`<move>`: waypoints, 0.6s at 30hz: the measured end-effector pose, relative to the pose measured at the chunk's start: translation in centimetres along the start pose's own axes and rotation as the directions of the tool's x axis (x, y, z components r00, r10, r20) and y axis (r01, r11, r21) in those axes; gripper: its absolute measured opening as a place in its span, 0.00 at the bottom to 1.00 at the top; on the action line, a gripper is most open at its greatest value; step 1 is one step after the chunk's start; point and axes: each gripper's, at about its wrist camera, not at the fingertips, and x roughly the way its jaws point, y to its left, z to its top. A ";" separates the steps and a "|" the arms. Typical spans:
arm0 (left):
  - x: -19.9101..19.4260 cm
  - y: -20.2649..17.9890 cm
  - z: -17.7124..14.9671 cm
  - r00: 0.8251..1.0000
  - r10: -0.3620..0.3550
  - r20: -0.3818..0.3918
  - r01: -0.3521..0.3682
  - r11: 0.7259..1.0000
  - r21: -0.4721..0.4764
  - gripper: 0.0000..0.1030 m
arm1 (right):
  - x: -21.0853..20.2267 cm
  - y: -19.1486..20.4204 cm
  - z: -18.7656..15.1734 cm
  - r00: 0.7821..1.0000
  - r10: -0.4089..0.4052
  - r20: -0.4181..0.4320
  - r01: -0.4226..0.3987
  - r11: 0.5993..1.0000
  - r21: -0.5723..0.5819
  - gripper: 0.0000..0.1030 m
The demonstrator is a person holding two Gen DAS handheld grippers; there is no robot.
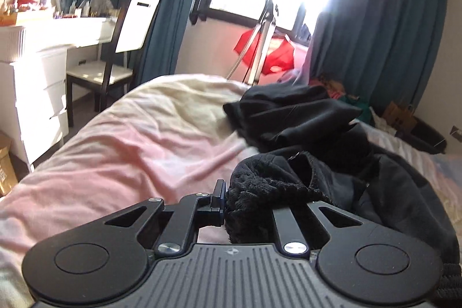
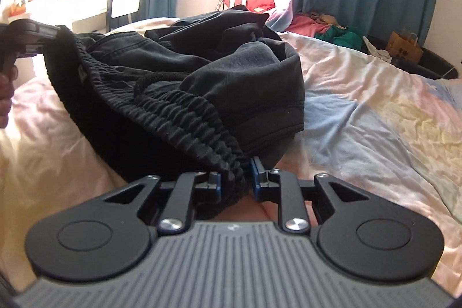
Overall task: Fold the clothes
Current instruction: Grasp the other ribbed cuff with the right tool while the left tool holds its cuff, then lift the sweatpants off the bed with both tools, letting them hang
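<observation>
Black trousers with a ribbed elastic waistband point(image 2: 184, 111) lie bunched on the bed; they also show in the left wrist view point(image 1: 303, 117). My right gripper point(image 2: 235, 181) is shut on one end of the waistband. My left gripper point(image 1: 248, 201) is shut on the other end of the waistband point(image 1: 260, 186); its right finger is hidden under the cloth. The left gripper also shows at the left edge of the right wrist view point(image 2: 31, 38), holding the band up. The waistband is stretched between the two grippers and the legs trail away toward the window.
The bed has a crumpled pink and cream cover point(image 1: 130, 140), with pale blue patches point(image 2: 346, 117). A chair point(image 1: 121, 48) and white dresser point(image 1: 37, 82) stand left. A tripod point(image 1: 260, 42), red cloth point(image 1: 268, 54) and clothes pile point(image 2: 326, 28) lie beyond the bed.
</observation>
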 end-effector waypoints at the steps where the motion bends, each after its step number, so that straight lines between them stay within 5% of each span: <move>1: 0.3 0.6 -0.1 0.999 -0.006 -0.032 0.005 1.000 -0.013 0.12 | -0.2 0.0 0.0 1.000 0.010 -0.004 -0.010 1.000 0.007 0.26; 7: -1.5 3.3 -1.2 0.980 -0.121 -0.155 0.115 0.992 -0.046 0.32 | -2.9 -2.9 -1.3 0.993 0.115 -0.001 -0.111 0.959 0.262 0.28; 12: -3.3 3.3 -1.2 0.975 -0.177 -0.133 0.170 0.983 -0.063 0.65 | -4.5 -6.8 -2.3 0.968 0.239 0.079 -0.243 0.808 0.536 0.30; 14: -3.6 3.2 -1.2 0.975 -0.192 -0.111 0.184 0.980 -0.082 0.68 | -4.4 -8.0 -2.3 0.962 0.235 0.137 -0.269 0.743 0.613 0.46; 16: -3.9 3.1 -1.1 0.975 -0.206 -0.088 0.198 0.975 -0.100 0.69 | -3.8 -8.9 -2.3 0.961 0.212 0.177 -0.275 0.688 0.671 0.50; 18: -4.2 3.0 -1.0 0.973 -0.220 -0.065 0.212 0.970 -0.117 0.72 | -2.2 -9.1 -1.7 0.964 0.209 0.162 -0.262 0.677 0.688 0.50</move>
